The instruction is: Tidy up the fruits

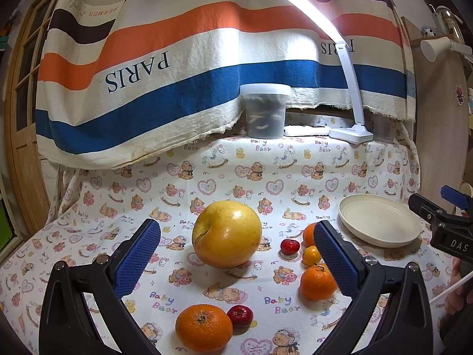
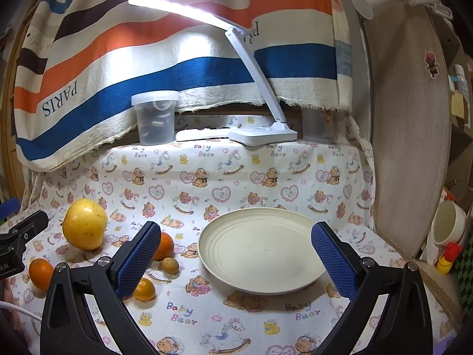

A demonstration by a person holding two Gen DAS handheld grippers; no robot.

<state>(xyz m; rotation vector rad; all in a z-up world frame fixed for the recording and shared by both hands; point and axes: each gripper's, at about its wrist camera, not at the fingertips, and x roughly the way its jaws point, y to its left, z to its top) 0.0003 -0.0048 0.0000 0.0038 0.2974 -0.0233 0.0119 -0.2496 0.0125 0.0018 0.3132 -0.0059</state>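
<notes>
Worktop (image 1: 230, 174): covered with a bear-print cloth; carries all items below.

Left claw (image 1: 236, 254): released, pads wide apart, holding nothing; hovers above the fruit cluster, with the apple between its pads in its own view.

Right claw (image 2: 236, 254): released, pads wide apart, holding nothing; hovers over the plate, which sits between its pads in its own view. It shows at the right edge of the left wrist view.

Apple (image 1: 227, 233): large, yellow, resting on its side near the middle of the cloth, apart from the other fruit.

Oranges: one near (image 1: 204, 327), at the front; one right (image 1: 317, 281), partly behind the left claw's right pad; one far (image 1: 309, 234), mostly hidden by that pad.

Small yellow-orange fruit (image 1: 311, 255): between the right and far oranges, just beside both.

Red fruits: one (image 1: 240, 315) touching or just beside the near orange; one (image 1: 290, 246) left of the small yellow-orange fruit, apart from it.

Plate (image 2: 260, 248): cream, round, ridged, holding no fruit; lies to the right of the fruit cluster.

Lidded tub (image 1: 265, 111): translucent, at the back edge of the worktop.

Desk lamp (image 1: 350, 131): white, lit, base beside the tub, arm arching over the cloth.

Striped cloth (image 1: 177, 68): hangs behind, printed "PARIS".
</notes>
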